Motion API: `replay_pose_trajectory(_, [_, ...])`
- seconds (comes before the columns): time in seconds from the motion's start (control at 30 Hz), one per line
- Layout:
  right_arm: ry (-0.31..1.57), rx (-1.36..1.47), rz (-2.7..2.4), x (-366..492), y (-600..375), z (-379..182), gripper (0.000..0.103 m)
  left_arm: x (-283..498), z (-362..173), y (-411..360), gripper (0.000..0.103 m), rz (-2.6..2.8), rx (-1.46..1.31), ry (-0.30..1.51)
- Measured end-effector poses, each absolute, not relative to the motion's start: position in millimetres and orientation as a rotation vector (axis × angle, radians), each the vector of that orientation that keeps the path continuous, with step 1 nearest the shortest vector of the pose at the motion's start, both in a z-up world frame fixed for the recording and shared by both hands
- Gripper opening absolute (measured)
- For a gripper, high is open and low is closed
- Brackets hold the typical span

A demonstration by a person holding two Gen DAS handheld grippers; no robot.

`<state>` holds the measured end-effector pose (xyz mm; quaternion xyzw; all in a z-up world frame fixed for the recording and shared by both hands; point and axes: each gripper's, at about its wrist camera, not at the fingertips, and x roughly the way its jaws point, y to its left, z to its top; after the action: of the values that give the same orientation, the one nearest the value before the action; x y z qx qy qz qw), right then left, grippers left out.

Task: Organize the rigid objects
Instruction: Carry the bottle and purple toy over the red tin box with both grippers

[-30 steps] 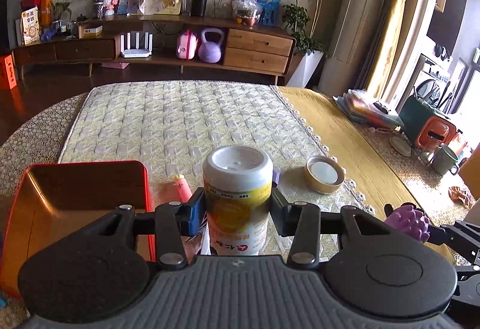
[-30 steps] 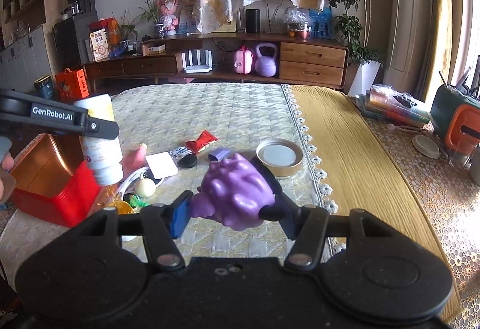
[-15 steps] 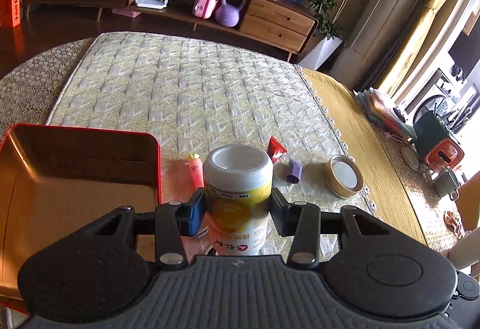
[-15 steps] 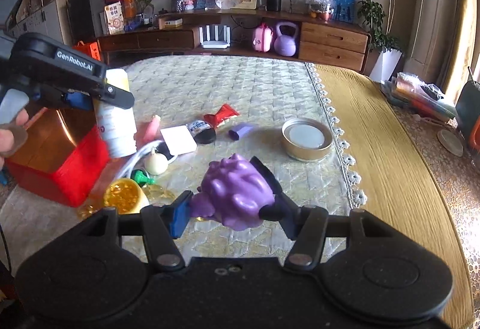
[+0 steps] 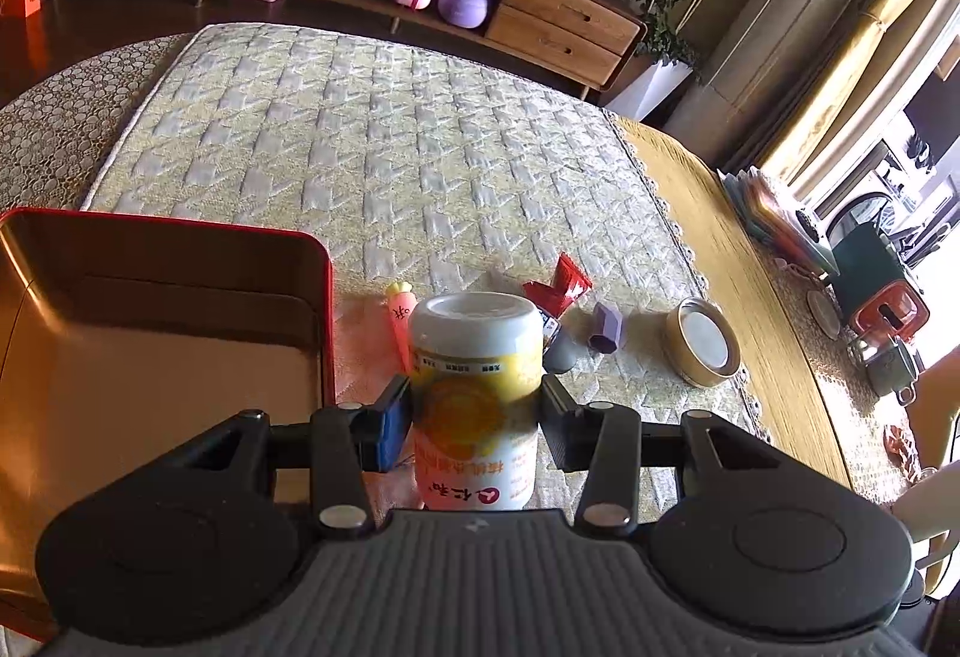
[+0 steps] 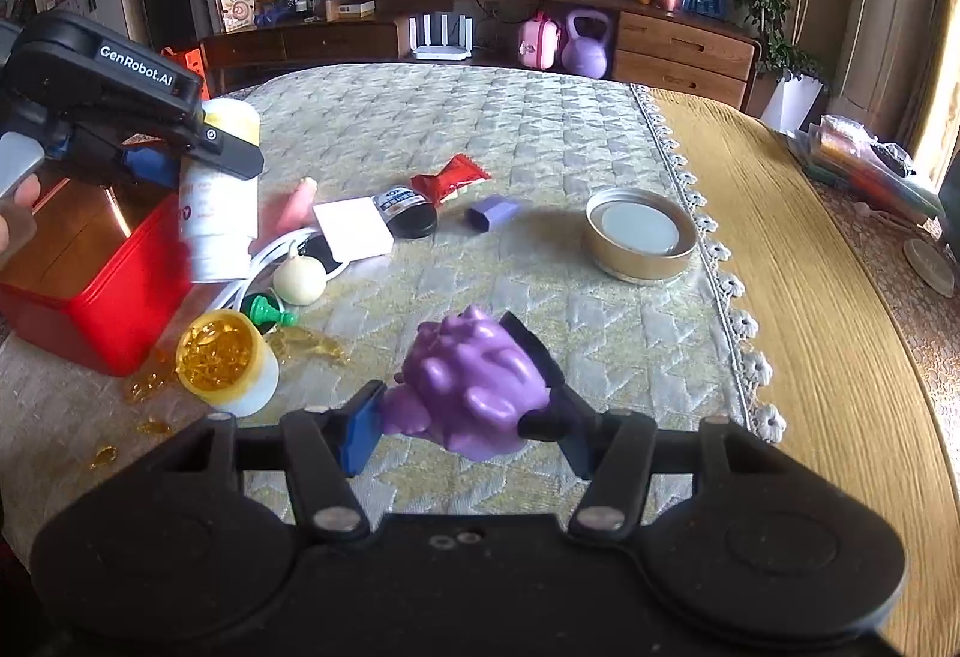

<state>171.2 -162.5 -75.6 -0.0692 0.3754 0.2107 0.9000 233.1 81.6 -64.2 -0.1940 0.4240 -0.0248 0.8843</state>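
Left tool (image 5: 474,417) clamping white bottle (image 5: 477,387), red tin (image 5: 327,297) just left

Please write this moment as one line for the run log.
left tongs: shut on white-capped yellow-label bottle | right tongs: shut on purple bumpy plastic toy | red metal tin: open

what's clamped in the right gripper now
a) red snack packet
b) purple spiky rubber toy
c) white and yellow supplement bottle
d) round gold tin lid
b: the right gripper has its jaws closed on the purple spiky rubber toy, while the white and yellow supplement bottle sits in the left gripper.
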Motion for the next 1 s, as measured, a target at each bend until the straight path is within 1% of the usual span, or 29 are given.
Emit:
replay_pose_trajectory(0.3, [0.769, -0.145, 0.441, 169.1, -161.2, -71.5, 0.058, 223.4, -54.2, 88.3, 0.044, -0.05, -0.419, 0.869])
replay_pose_trajectory(0.6, [0.74, -0.168, 0.461, 161.0, -149.4, -60.1, 0.058, 207.5, -25.3, 113.5, 0.044, -0.032, -0.437, 0.825])
replay_pose_trajectory(0.77, [0.711, -0.192, 0.5, 155.9, -128.2, -47.0, 0.058, 194.1, -13.5, 141.7, 0.044, 0.009, -0.434, 0.812])
replay_pose_trajectory(1.0, [0.662, -0.221, 0.589, 150.0, -77.6, -26.8, 0.058, 179.5, -15.7, 177.5, 0.044, 0.08, -0.401, 0.837])
